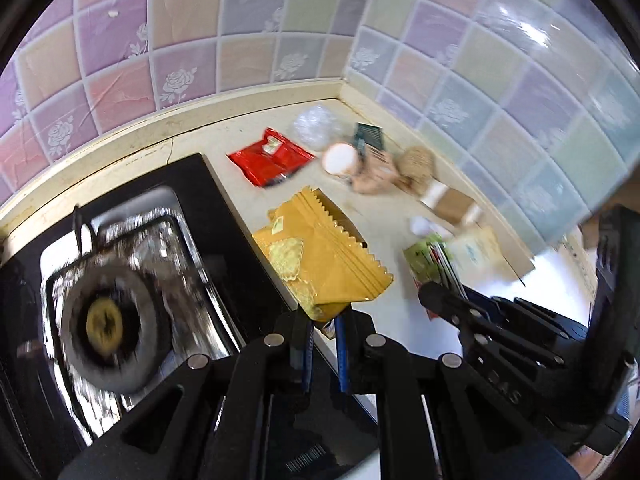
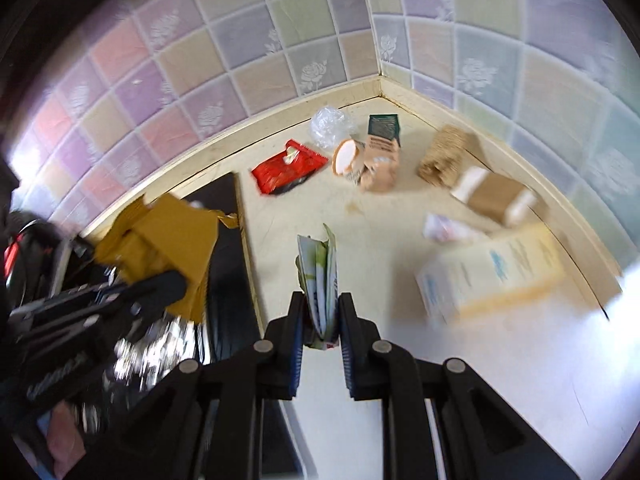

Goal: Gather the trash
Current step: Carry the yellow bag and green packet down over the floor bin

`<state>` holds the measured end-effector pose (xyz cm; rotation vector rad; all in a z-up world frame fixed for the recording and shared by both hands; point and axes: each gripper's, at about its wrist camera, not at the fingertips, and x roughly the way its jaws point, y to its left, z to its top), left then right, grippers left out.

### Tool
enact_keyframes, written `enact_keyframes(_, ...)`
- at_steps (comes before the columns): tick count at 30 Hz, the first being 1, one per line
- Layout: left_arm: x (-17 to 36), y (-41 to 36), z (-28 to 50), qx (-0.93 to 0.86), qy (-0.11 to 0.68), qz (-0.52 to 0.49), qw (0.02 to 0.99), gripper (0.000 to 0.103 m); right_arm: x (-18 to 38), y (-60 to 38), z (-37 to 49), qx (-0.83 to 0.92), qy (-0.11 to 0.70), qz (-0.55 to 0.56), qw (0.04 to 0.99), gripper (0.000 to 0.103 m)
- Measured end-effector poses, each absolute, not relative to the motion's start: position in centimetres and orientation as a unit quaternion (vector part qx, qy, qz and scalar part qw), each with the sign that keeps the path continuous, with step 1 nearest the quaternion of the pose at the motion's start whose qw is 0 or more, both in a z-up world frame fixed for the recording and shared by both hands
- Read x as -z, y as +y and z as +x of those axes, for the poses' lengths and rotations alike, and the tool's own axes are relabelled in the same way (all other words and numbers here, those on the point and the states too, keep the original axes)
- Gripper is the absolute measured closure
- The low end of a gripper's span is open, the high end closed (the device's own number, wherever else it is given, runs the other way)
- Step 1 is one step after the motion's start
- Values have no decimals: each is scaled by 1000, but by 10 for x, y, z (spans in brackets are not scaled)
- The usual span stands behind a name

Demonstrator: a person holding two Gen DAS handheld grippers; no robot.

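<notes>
Wall: pastel tiles with white rose prints run behind the counter and turn a corner at the far right.
Counter: my cream worktop fills that corner, with trash strewn over it.
Stove: a black glass gas hob sits at the left, its burner blurred below my left gripper.
White carton: a pale box with blue print lies on its side near the right wall, blurred.
Yellow wrapper: my left gripper pinches the zigzag-edged yellow snack packet by one corner, jaws pressed together on it; it hangs over the hob's edge.
Green-and-white wrapper: my right gripper clamps a folded green and white packet between its pads, the packet standing upright above the counter.
Brown box: a cardboard box with white ends lies just beyond the white carton.
Red wrapper: a red snack packet lies flat near the back edge.
Pink carton: a tipped carton rests beside a paper cup on its side.
Woven lump: a tan object sits near the right wall; I cannot tell what it is.
Clear plastic: a crumpled film lies at the back corner.
</notes>
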<state>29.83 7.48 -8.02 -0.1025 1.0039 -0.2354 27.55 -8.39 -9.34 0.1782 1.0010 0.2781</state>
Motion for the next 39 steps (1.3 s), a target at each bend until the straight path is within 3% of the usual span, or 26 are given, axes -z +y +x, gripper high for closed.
enact_keyframes(7, 75, 28, 206, 116, 470, -36, 874, 96, 89, -135, 179, -157, 476, 99, 859, 87)
enact_keyframes(16, 112, -34, 88, 141, 492, -26, 859, 96, 124, -192, 66, -161, 502, 100, 844, 87)
enact_keyframes(27, 209, -54, 9, 169, 569, -5, 805, 96, 215, -207, -12, -149, 570, 122, 799, 87)
enact_keyframes(39, 354, -58, 16, 192, 620, 10, 761, 95, 366, -189, -12, -97, 639, 136, 751, 86)
